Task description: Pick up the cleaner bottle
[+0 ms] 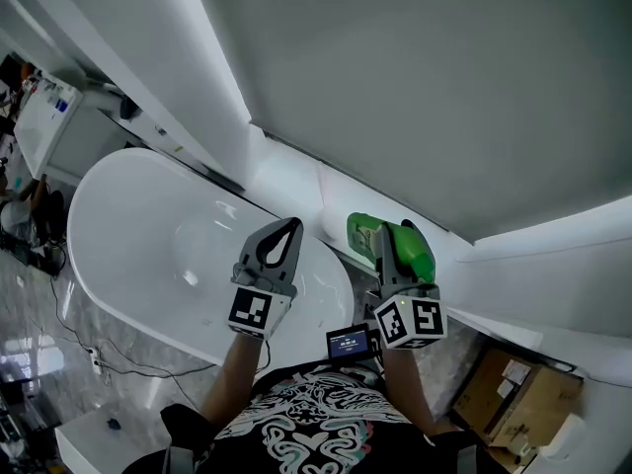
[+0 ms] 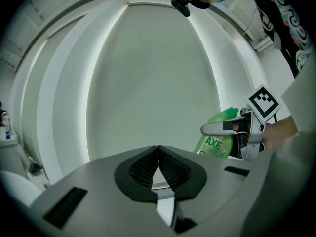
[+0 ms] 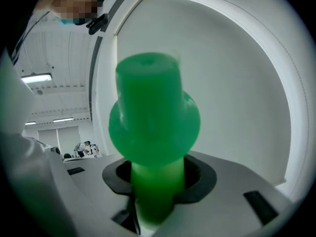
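Cleaner bottle (image 1: 400,247): green, clamped by its neck in the right gripper (image 1: 387,239), at the far right beyond the bathtub (image 1: 138,215) and close to the wall. The pickup looks essentially done, with only carrying it clear left. The left gripper (image 1: 281,237) is pressed closed on nothing, just left of the bottle. Only the left gripper view shows the bottle's label from the side. The right gripper view shows just cap and neck between its jaws.

Cleaner bottle (image 3: 153,117) blurred at close range, lower end hidden inside the right gripper (image 3: 158,176).
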A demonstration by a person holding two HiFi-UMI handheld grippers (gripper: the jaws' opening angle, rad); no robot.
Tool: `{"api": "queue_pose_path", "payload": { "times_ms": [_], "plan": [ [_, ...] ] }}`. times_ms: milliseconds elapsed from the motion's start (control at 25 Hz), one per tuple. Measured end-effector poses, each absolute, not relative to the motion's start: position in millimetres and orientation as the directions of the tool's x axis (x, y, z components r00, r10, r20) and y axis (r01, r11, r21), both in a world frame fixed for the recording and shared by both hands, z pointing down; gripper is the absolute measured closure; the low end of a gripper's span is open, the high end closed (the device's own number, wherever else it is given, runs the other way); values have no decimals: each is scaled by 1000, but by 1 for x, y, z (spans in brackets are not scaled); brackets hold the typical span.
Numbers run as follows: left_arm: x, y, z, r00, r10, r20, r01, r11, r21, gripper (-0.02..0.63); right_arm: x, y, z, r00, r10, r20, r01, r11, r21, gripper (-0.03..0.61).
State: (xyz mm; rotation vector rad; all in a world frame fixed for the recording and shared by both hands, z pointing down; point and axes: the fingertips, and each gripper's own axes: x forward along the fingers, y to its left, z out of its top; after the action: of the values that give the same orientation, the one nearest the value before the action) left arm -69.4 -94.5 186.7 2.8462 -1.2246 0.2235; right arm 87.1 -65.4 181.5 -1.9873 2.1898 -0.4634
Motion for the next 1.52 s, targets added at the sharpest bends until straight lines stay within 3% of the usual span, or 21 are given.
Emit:
{"api": "queue_pose_path", "payload": {
  "times_ms": [1520],
  "plan": [
    [-99, -99, 151, 629, -771, 105, -773, -634, -27, 595, 75, -65, 157, -148, -986, 72, -931, 114, -347, 391]
  ]
}}
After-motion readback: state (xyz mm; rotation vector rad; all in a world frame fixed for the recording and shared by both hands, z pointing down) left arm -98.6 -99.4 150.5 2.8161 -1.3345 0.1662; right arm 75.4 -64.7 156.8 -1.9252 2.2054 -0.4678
